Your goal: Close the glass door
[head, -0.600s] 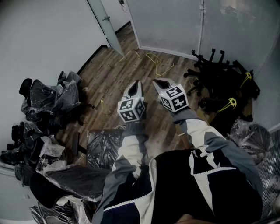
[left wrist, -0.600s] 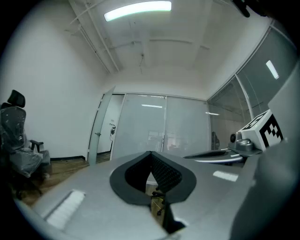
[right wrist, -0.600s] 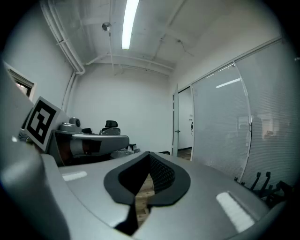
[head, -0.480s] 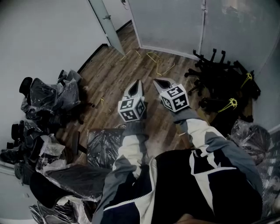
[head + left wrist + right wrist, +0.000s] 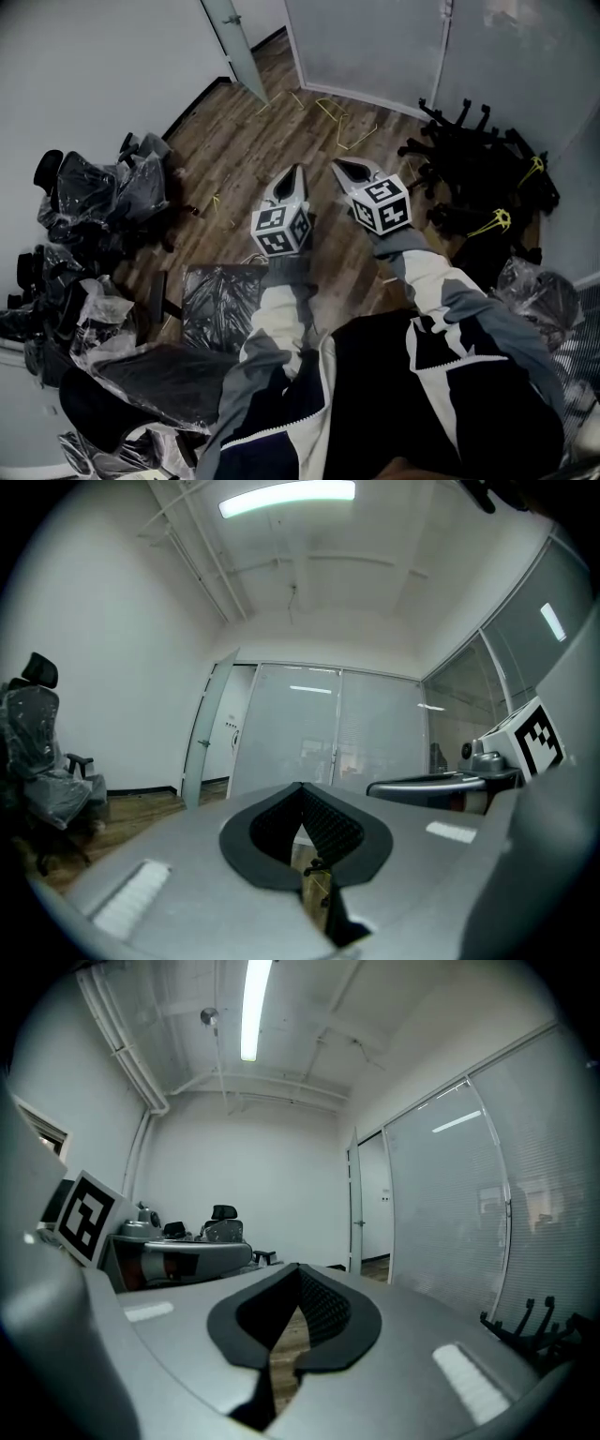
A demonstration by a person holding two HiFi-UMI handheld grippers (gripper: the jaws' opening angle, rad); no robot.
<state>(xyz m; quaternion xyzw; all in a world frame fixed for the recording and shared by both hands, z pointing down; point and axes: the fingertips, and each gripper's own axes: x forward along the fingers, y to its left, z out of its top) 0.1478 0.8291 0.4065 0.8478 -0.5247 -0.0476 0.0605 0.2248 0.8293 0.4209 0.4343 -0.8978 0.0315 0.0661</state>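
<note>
Where the pads meet tip to tip, nothing lies between them: the left gripper (image 5: 301, 789) is clenched and empty, and the right gripper (image 5: 298, 1269) is in the same condition. Both are held side by side, near each other but not touching, above the wooden floor (image 5: 230, 141). Grey-and-white sleeves (image 5: 281, 323) extend behind them.

The glass door (image 5: 232, 37) stands open at the far end of the room, well ahead of the grippers and to their left. Its leaf is swung away from the frosted glass partition (image 5: 366, 37). Neither gripper touches it.

Yellow straps (image 5: 330, 109) lie on the floor between grippers and door. Plastic-wrapped office chairs (image 5: 94, 202) are piled along the left wall. Black chair bases (image 5: 478, 155) are stacked at the right, beside the partition.
</note>
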